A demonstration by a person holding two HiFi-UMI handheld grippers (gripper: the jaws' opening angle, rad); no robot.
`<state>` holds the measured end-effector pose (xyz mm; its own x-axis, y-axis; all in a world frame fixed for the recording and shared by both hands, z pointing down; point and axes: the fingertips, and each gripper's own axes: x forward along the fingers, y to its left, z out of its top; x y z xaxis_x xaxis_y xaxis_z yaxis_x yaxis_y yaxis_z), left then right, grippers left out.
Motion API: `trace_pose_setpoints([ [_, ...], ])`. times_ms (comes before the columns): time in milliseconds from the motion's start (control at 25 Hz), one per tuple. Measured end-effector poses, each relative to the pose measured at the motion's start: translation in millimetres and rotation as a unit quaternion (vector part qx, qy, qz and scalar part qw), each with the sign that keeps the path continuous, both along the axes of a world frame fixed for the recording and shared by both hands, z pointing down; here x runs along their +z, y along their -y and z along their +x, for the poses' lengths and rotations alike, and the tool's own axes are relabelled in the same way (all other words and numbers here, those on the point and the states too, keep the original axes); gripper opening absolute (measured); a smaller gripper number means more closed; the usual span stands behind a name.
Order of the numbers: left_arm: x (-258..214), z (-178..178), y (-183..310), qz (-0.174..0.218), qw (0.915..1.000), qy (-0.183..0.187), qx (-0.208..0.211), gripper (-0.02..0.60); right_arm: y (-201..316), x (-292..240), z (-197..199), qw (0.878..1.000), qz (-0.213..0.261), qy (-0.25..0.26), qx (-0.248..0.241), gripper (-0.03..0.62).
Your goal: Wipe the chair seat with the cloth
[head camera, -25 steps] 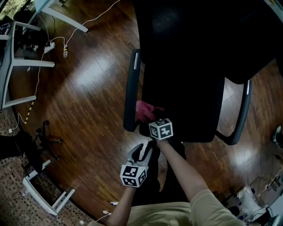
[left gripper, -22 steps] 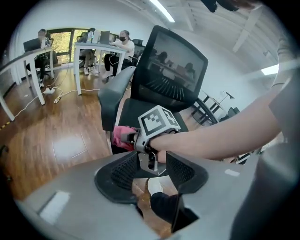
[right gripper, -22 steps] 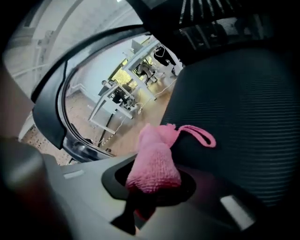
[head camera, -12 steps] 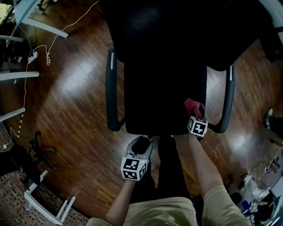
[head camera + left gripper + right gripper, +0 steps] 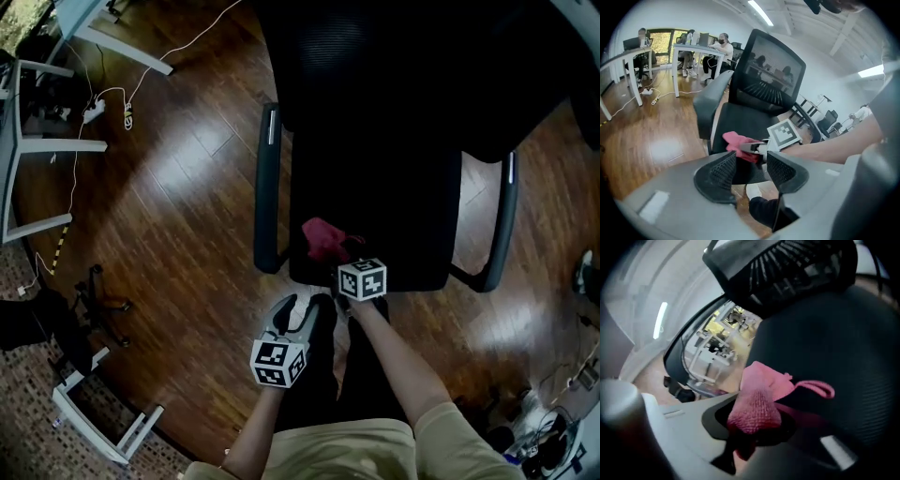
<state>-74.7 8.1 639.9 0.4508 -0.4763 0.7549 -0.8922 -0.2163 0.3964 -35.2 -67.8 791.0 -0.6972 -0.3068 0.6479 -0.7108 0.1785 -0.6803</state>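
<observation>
A black office chair seat (image 5: 375, 206) fills the middle of the head view, with its mesh back (image 5: 394, 56) beyond. A pink cloth (image 5: 323, 237) lies pressed on the seat's front left part, near the left armrest (image 5: 267, 187). My right gripper (image 5: 343, 261) is shut on the pink cloth (image 5: 757, 399), whose loop trails over the dark seat (image 5: 843, 348). My left gripper (image 5: 305, 317) hangs open in front of the seat edge, holding nothing; its view shows the cloth (image 5: 738, 143) and the right gripper's marker cube (image 5: 785, 134) past its jaws.
The right armrest (image 5: 502, 225) borders the seat's other side. Wooden floor (image 5: 178, 187) surrounds the chair. White desk legs (image 5: 47, 150) and cables (image 5: 112, 98) lie far left, a black chair base (image 5: 94, 300) lower left. People sit at desks (image 5: 693, 47) in the distance.
My right gripper has dragged the pink cloth from the seat's front right corner across to its front left part. The left gripper has stayed in front of the seat.
</observation>
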Motion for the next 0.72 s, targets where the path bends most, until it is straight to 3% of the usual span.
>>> trace_pose_setpoints([
  [40, -1.7, -9.4, -4.5, -0.001, 1.0000, 0.006, -0.004, 0.192, -6.0, -2.9, -37.0, 0.999, -0.009, 0.030, -0.012, 0.060],
  [120, -4.7, -24.0, -13.2, -0.002, 0.9998, 0.017, -0.006, 0.192, -15.0, 2.0, -76.5, 0.999, -0.022, 0.031, -0.017, 0.060],
  [240, -7.8, -34.9, -20.1, 0.002, 0.9997, 0.026, -0.002, 0.192, -18.3, 15.0, -64.2, 1.000, -0.015, -0.007, 0.005, 0.060],
  [320, -6.2, -32.4, -21.3, 0.004, 0.9997, 0.023, 0.001, 0.192, -16.2, 19.7, -14.7, 0.998, -0.006, -0.044, 0.044, 0.060],
  [400, 0.1, -18.8, -21.6, 0.000, 0.9998, 0.015, 0.010, 0.192, -15.9, 25.2, 64.6, 0.991, 0.005, -0.101, 0.093, 0.060],
  [480, 9.2, 3.2, -23.0, -0.006, 0.9996, 0.006, 0.028, 0.195, -22.2, 28.4, 156.5, 0.975, 0.007, -0.172, 0.143, 0.058],
  [560, 13.9, 28.2, -25.9, -0.011, 0.9988, -0.008, 0.046, 0.201, -38.9, 28.7, 246.3, 0.949, -0.009, -0.256, 0.185, 0.058],
  [640, 13.5, 46.8, -26.9, -0.010, 0.9981, -0.020, 0.057, 0.201, -56.2, 28.4, 307.1, 0.928, -0.029, -0.317, 0.192, 0.058],
  [720, 12.7, 53.3, -25.4, -0.006, 0.9981, -0.023, 0.057, 0.202, -60.6, 30.1, 320.8, 0.925, -0.025, -0.348, 0.153, 0.057],
])
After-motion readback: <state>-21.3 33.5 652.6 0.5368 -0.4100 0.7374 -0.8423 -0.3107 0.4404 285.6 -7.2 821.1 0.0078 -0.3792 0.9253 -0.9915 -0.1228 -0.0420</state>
